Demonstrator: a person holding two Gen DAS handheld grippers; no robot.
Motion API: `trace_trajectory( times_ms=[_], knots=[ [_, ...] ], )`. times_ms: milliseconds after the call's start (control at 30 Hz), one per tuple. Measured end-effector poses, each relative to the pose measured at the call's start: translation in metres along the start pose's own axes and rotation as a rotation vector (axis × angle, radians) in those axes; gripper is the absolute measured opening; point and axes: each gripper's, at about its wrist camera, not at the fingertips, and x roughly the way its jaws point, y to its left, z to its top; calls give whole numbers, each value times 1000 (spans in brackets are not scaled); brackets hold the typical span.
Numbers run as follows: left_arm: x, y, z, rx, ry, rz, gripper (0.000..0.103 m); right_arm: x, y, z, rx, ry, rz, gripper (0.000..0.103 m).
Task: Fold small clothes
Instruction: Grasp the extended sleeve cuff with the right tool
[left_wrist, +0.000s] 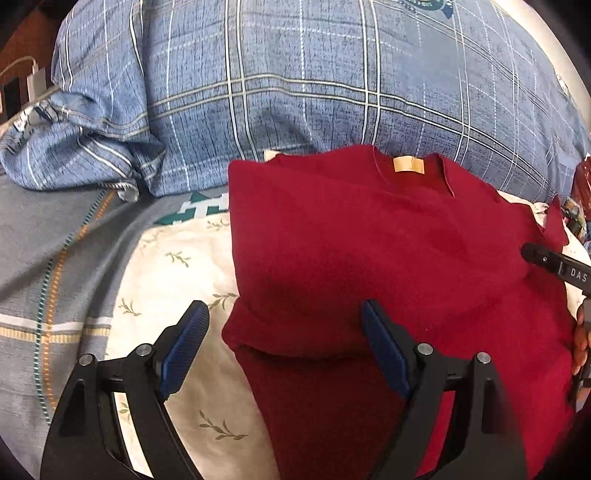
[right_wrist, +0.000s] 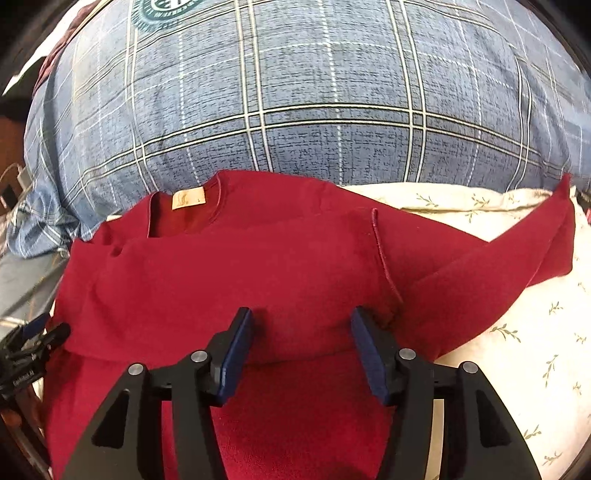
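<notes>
A dark red long-sleeved top (left_wrist: 369, 240) lies flat on a cream leaf-print cloth (left_wrist: 177, 288), collar and tan neck label (left_wrist: 408, 164) at the far side. Its left side is folded in. My left gripper (left_wrist: 284, 317) is open and empty, hovering over the top's left edge. In the right wrist view the top (right_wrist: 240, 266) fills the middle, and its right sleeve (right_wrist: 517, 251) stretches out to the right. My right gripper (right_wrist: 301, 325) is open and empty above the top's body near the sleeve seam. Its finger also shows in the left wrist view (left_wrist: 554, 262).
A big blue plaid pillow (left_wrist: 314, 74) lies behind the top, also in the right wrist view (right_wrist: 314, 103). A grey striped sheet (left_wrist: 44, 258) lies at the left. White chargers and cables (left_wrist: 33, 81) sit at the far left.
</notes>
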Motion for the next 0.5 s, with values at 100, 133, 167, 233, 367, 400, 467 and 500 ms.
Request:
trace_trajectory(
  times_ms=[100, 133, 167, 233, 367, 400, 467, 500],
  knots=[
    [-1, -2, 0, 4, -4, 6, 85, -6, -6, 5, 24, 8, 44, 57],
    [-1, -3, 0, 7, -6, 9, 85, -14, -13, 8, 45, -10, 57, 57],
    [-2, -4, -1, 11, -7, 12, 85, -20, -19, 10, 59, -31, 48, 57],
    [-2, -4, 0, 10, -6, 13, 85, -32, -40, 18, 90, -72, -10, 59],
    [-3, -4, -1, 9, -5, 10, 85, -37, -105, 36, 245, -76, -99, 60],
    [-3, -5, -1, 9, -5, 11, 85, -36, -118, 38, 281, -75, -103, 60],
    [-3, -5, -1, 10, -3, 12, 85, -31, -154, 46, 385, -59, -116, 60],
    [-2, -5, -1, 10, -1, 12, 85, -29, -171, 48, 430, -57, -124, 60]
  ],
)
